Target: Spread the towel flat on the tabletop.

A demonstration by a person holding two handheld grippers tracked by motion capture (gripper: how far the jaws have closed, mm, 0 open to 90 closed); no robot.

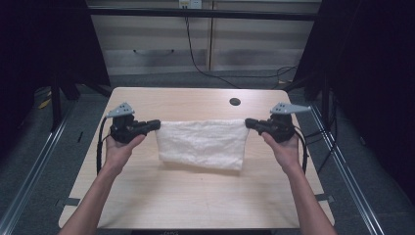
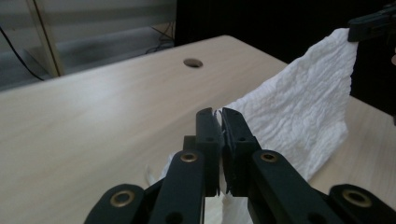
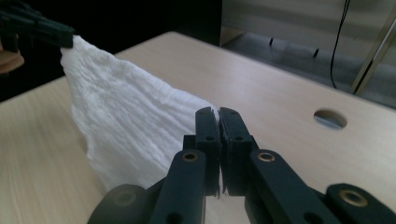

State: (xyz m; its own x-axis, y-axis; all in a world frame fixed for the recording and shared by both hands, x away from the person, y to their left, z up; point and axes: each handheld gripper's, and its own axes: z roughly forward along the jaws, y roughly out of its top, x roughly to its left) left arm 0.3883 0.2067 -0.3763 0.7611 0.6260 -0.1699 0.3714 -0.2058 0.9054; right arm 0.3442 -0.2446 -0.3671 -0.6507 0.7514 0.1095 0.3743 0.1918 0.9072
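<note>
Fingers of two grippers each clench one white cloth (image 1: 202, 143), held above one table (image 1: 195, 200).

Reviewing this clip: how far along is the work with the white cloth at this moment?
Done: each tool has a top corner of the white cloth, the left tool and right tool both shut on it. In hand: the cloth is lifted and stretched between them, its lower edge hanging near the table. Left: it is not yet laid down or folded; which comes next can't be told.

Pale cabinets (image 1: 205, 36) stand behind the wooden table (image 1: 195, 196).
</note>
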